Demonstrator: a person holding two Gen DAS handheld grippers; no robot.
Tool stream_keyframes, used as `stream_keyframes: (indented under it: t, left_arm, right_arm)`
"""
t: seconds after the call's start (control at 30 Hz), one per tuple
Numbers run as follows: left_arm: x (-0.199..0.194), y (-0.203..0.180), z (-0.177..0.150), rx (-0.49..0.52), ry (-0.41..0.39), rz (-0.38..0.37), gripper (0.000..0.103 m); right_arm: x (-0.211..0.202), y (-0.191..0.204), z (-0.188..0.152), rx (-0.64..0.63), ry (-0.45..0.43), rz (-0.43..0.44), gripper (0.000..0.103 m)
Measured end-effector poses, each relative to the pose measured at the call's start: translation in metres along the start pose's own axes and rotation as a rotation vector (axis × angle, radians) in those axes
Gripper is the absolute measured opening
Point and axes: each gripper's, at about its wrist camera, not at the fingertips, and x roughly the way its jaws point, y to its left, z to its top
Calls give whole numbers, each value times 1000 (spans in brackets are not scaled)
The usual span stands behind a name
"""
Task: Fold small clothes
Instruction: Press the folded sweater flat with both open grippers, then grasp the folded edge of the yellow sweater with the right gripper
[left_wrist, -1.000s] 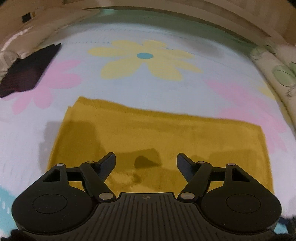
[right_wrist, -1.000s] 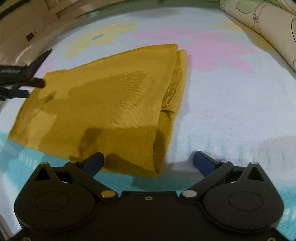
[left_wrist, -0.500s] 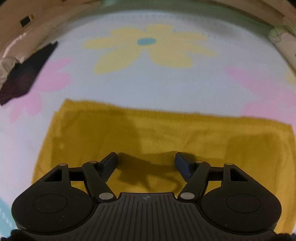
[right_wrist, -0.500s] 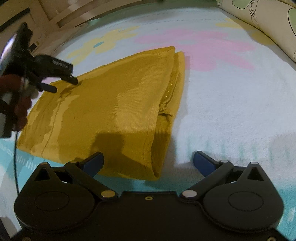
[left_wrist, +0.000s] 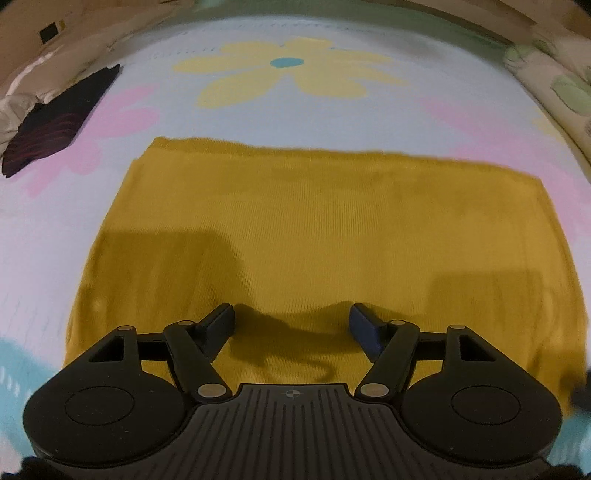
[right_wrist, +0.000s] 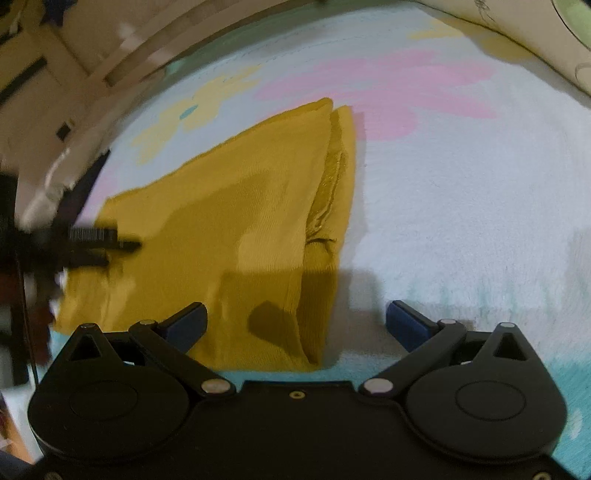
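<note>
2 two-finger grippers, left (left_wrist: 291, 325) and right (right_wrist: 295, 321), spread wide, grasping nothing. Mustard-yellow ribbed knit garment (left_wrist: 314, 236) at frame centre on flower-print fleece blanket (left_wrist: 288, 110), folded once judging by layered edge; further folds probably left. Dark striped cloth (left_wrist: 55, 122) upper left, pale pillow (left_wrist: 554, 81) upper right, neither obstructing.

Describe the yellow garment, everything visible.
The yellow garment is mustard, fine-ribbed knit, folded into a flat rough rectangle on the flower-print blanket. In the right wrist view its right end shows stacked layers with a rumpled seam. The open left gripper is over its near edge, the open right gripper over a near corner; contact is unclear.
</note>
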Motion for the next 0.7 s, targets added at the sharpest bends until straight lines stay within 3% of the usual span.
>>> stream_keyframes:
  t: [0.1, 0.3, 0.5, 0.7]
  left_arm:
    - [-6, 4, -24, 17, 20, -31, 68]
    - [-34, 12, -42, 172, 17, -86, 67]
    - [-64, 39, -28, 151, -46, -142, 67]
    - [-66, 72, -13, 62, -80, -153, 67]
  right_arm:
    - [-2, -12, 3, 65, -11, 55, 103]
    - [-2, -42, 7, 274, -47, 180, 103]
    - [3, -57, 11, 405, -95, 243, 103]
    - [21, -51, 25, 410, -108, 279, 103]
